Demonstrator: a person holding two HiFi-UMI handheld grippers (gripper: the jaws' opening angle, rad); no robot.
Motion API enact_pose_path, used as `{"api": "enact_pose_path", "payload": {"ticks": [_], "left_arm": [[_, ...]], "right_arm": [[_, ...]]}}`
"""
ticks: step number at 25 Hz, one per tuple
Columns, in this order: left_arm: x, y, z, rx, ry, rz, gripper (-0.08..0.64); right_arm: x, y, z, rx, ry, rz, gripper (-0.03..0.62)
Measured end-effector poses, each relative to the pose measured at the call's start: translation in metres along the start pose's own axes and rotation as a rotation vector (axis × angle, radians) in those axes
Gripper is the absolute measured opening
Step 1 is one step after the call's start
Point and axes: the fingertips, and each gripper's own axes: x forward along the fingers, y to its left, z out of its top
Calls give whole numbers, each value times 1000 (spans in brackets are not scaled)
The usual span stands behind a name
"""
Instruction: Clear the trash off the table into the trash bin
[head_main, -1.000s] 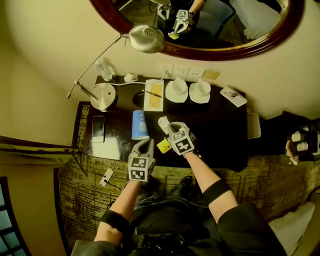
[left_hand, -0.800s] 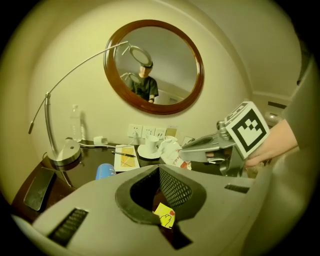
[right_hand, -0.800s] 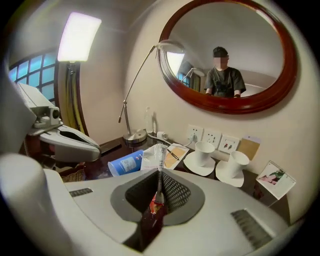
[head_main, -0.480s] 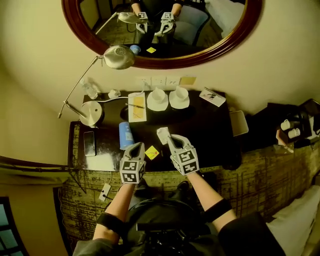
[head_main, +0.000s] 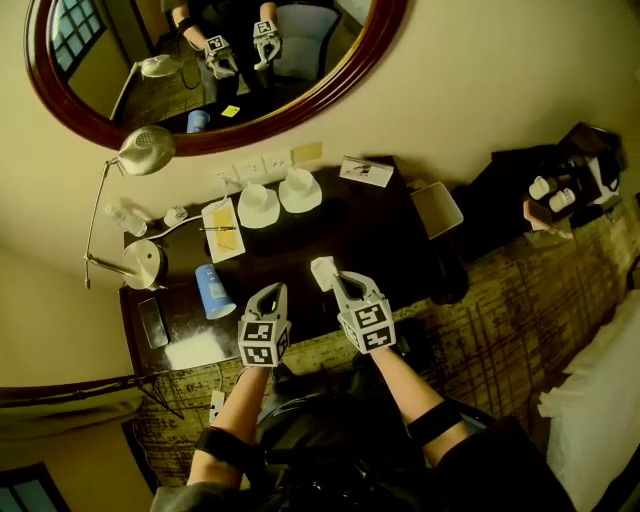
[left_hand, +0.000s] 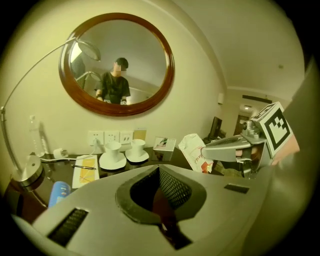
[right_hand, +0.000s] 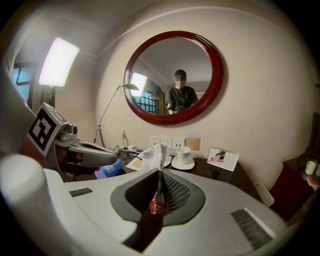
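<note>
Two grippers. The right gripper (head_main: 334, 276) is clamped on one crumpled white wrapper (head_main: 322, 271), held over the front part of the dark surface (head_main: 385, 235), centre of the head view. The wrapper stands upright between the jaws in the right gripper view. The left gripper (head_main: 272, 292) sits just left of it, jaws closed together with nothing in them.

One blue cup (head_main: 211, 291) lies on its side, left of the left gripper. Two white cups (head_main: 258, 200) on saucers stand side by side at the back. One notepad (head_main: 228, 245) with one pen (head_main: 218, 228) across it lies left of them. Far left: one phone (head_main: 153, 322), one lamp (head_main: 146, 262) with a bent arm, one clear bottle (head_main: 124, 217). One picture card (head_main: 365, 172) is back right. One pale square bin (head_main: 437, 208) is just beside the surface's right end.

One oval mirror (head_main: 200, 70) hangs on the wall, with three white socket plates (left_hand: 111, 136) and one tan plate (left_hand: 140, 134) below it.

The wrapper has red print, unreadable. Both gripper cubes carry black-and-white square markers.
</note>
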Motion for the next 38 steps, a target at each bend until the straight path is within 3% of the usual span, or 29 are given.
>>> {"api": "enact_pose_path", "payload": {"ticks": [12, 17, 22, 27, 35, 38], "left_arm": [[94, -227, 8, 243, 86, -452, 5], [104, -341, -11, 336, 131, -664, 5], [97, -428, -38, 411, 177, -814, 5], [90, -477, -64, 462, 228, -900, 5], [110, -503, -127, 516, 331, -952, 5], [128, -508, -166, 530, 381, -961, 5]], "right_arm": [[-165, -158, -82, 250, -31, -441, 37], [-256, -194, -133, 366, -30, -637, 37], [-334, -211, -183, 453, -22, -791, 37], [-374, -216, -232, 511, 7, -874, 37], [-360, -224, -300, 621, 66, -868, 37], [-342, -231, -350, 665, 98, -861, 37]]}}
